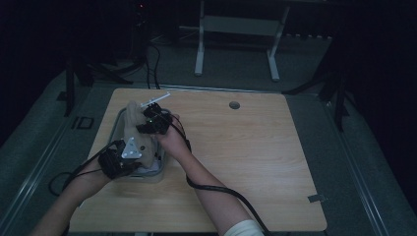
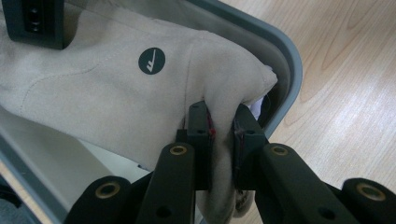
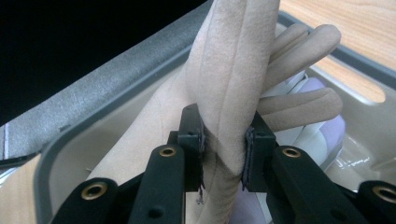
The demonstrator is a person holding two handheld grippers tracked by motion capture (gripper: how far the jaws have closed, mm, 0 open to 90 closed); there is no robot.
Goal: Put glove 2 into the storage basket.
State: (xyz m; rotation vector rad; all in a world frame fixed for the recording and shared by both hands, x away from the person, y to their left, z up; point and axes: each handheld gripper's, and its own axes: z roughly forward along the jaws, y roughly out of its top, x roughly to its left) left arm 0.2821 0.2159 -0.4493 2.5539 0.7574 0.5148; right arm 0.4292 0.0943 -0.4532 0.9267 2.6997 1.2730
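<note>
While both grippers work over the grey bin [image 1: 118, 129], left gripper [image 2: 223, 135] jaws clamped on beige glove [image 2: 116, 88], right gripper [image 3: 225, 142] jaws clamped on it too, wood surface [image 1: 246, 147] beneath.

A rectangular light wooden table top [image 1: 246, 147] with rounded corners carries a shallow grey-rimmed plastic tray [image 1: 118, 123] near its left edge. A beige suede-like glove [image 1: 132, 120] lies in the tray, heaped toward the tray's far end. The right gripper [image 1: 153, 120], black with a small green light, sits over the far half of the tray, touching the glove; whether its jaws are closed cannot be told here. The left gripper [image 1: 120, 157], black with a grey three-cornered plate, sits at the tray's near end. A small round grey hole [image 1: 234, 105] lies well to the right of the tray, near the table's far edge.
</note>
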